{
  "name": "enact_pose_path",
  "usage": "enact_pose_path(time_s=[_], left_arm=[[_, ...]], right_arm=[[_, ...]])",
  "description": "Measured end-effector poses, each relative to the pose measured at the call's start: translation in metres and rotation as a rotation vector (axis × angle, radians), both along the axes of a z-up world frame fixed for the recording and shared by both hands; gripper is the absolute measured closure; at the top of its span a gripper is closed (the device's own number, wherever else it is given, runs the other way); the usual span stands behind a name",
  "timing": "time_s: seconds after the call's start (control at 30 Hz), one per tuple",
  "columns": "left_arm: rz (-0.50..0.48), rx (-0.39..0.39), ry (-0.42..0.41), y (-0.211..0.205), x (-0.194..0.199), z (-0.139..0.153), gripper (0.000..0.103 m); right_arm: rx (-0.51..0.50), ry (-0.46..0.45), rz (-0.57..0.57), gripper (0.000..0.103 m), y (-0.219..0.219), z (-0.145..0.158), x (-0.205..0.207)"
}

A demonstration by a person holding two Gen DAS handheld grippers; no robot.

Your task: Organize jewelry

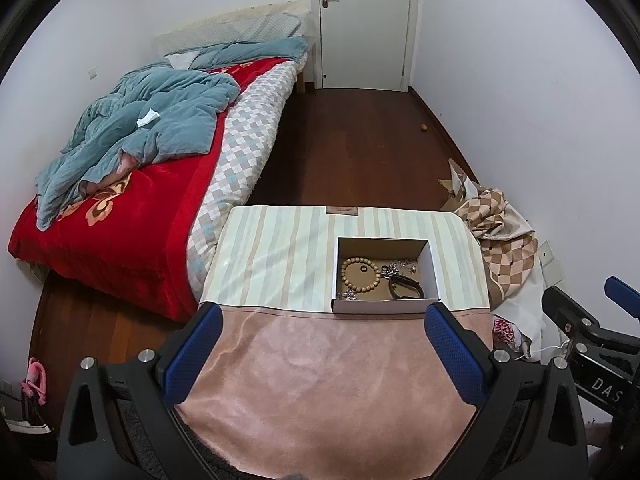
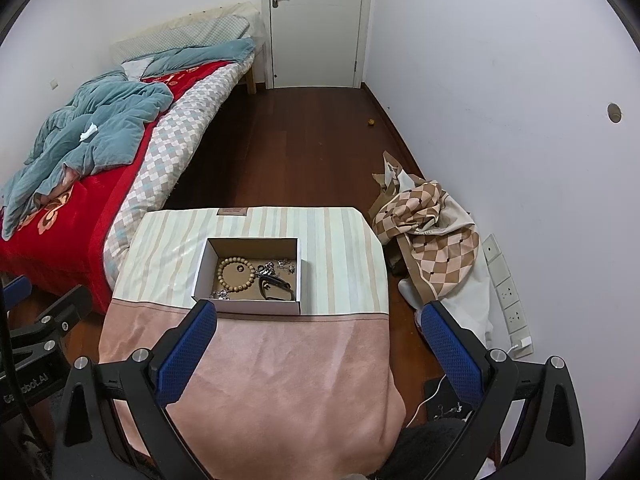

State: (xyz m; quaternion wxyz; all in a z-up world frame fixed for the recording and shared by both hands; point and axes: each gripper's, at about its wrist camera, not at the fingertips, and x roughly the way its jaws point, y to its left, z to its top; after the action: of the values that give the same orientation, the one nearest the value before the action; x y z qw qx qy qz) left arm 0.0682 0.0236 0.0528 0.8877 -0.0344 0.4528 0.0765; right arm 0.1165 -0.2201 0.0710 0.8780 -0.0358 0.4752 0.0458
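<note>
A small open cardboard box [image 1: 433, 276] [image 2: 202, 266] sits on a table covered by a striped and pink cloth [image 1: 280, 256] [image 2: 344, 248]. Inside lie a wooden bead bracelet [image 1: 359, 275] [image 2: 236, 274], a small dark ring [image 1: 363, 270] [image 2: 240, 268], silver chain pieces [image 1: 402, 267] [image 2: 280, 266] and a dark bangle [image 1: 406, 286] [image 2: 276, 287]. My left gripper [image 1: 324, 320] hovers open over the pink cloth just in front of the box, nothing between its blue pads. My right gripper [image 2: 320, 318] is open too, its left pad near the box's front corner. The right gripper also shows at the left wrist view's right edge [image 1: 592, 320].
A bed [image 1: 132, 200] [image 2: 80, 184] with a red blanket and blue quilt stands left of the table. A checked cloth heap [image 1: 504, 232] [image 2: 432, 232] lies on the wood floor at the right, by wall sockets [image 2: 508, 292]. A white door [image 1: 364, 20] [image 2: 316, 20] is at the far end.
</note>
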Motion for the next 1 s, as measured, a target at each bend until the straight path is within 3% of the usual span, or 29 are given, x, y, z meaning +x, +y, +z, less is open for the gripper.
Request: enact_pose_path(time_s=[1.0], left_arm=[[0.008,0.002,-0.009,0.0012,-0.0015,0.0054,0.0]], right_arm=[[-0.001,-0.012,-0.004,0.0,-0.0017,0.0079,-0.0042]])
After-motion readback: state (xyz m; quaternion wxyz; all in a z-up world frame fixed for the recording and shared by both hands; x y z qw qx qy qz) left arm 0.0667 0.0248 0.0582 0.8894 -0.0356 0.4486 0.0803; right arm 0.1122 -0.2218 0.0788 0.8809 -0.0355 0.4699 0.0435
